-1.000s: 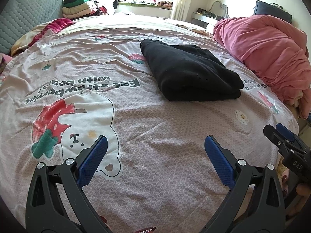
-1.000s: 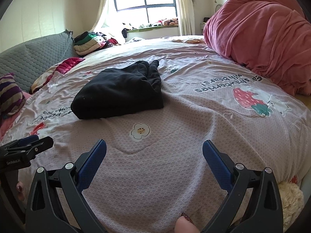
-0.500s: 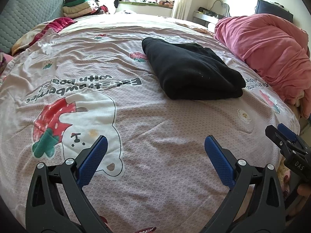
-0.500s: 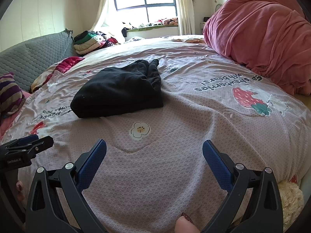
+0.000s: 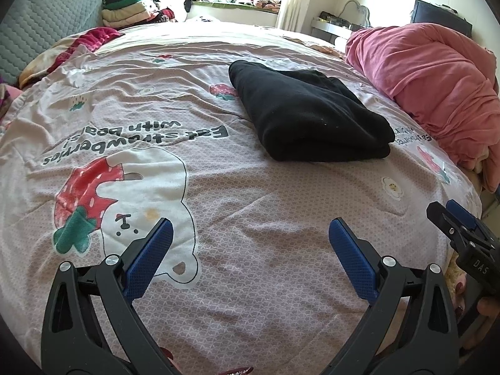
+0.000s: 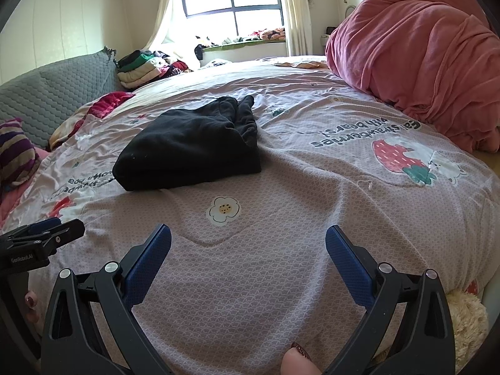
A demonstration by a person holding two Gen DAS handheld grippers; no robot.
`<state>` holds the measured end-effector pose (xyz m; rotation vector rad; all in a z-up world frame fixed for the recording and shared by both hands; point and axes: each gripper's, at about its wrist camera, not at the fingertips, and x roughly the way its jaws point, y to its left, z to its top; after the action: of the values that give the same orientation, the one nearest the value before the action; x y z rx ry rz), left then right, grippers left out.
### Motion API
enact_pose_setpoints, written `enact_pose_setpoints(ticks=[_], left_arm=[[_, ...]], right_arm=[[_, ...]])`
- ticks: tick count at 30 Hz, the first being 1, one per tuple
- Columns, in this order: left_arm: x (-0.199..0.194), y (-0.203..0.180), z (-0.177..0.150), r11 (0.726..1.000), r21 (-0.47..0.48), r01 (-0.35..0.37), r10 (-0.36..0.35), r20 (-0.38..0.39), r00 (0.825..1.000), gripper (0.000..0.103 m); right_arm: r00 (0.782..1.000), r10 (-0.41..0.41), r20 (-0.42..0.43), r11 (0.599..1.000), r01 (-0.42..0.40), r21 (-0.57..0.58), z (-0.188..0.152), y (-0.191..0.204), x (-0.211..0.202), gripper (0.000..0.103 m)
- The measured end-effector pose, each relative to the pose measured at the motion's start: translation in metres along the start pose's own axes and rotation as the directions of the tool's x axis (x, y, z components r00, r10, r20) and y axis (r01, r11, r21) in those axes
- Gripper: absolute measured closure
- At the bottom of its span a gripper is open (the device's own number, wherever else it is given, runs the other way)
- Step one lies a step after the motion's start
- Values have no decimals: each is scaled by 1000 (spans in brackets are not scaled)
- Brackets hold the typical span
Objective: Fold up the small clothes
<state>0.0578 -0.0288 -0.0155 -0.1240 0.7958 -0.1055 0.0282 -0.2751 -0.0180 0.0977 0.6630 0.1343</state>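
A black garment (image 5: pixel 309 115) lies folded into a thick block on the pink printed bedsheet (image 5: pixel 237 212); the right wrist view shows the same black garment (image 6: pixel 190 147) left of centre. My left gripper (image 5: pixel 250 234) is open above bare sheet, well short of the garment, with nothing between its blue pads. My right gripper (image 6: pixel 248 239) is open too, hovering over the bedsheet (image 6: pixel 281 250) near a flower print, and it holds nothing. Each view catches the other gripper at its side edge: the right gripper (image 5: pixel 462 237) and the left gripper (image 6: pixel 40 237).
A big pink duvet (image 5: pixel 437 87) is heaped along the bed's right side. A stack of folded clothes (image 6: pixel 140 68) sits by the grey headboard (image 6: pixel 53 100). A striped pillow (image 6: pixel 15 153) lies at the left. The bed edge drops off at right.
Both grippers stay open. The left wrist view has shifted slightly, so the black garment sits a little lower and nearer. The right wrist view is almost unchanged.
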Motion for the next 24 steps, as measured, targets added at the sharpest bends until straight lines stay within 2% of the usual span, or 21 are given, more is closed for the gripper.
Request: enact_pose_setpoints(ticks=[16, 19, 24], left_arm=[[-6, -5, 2, 1000, 14, 27, -27, 9, 1000, 9], [-10, -2, 3, 999, -7, 49, -49, 24, 999, 9], [-21, 9, 8, 999, -38, 29, -26, 84, 996, 9]], right_arm=[[1000, -14, 9, 1000, 14, 11, 2, -4, -5, 5], [999, -32, 18, 999, 31, 31, 3, -11, -10, 5], [993, -108, 52, 990, 102, 98, 8, -41, -29, 5]])
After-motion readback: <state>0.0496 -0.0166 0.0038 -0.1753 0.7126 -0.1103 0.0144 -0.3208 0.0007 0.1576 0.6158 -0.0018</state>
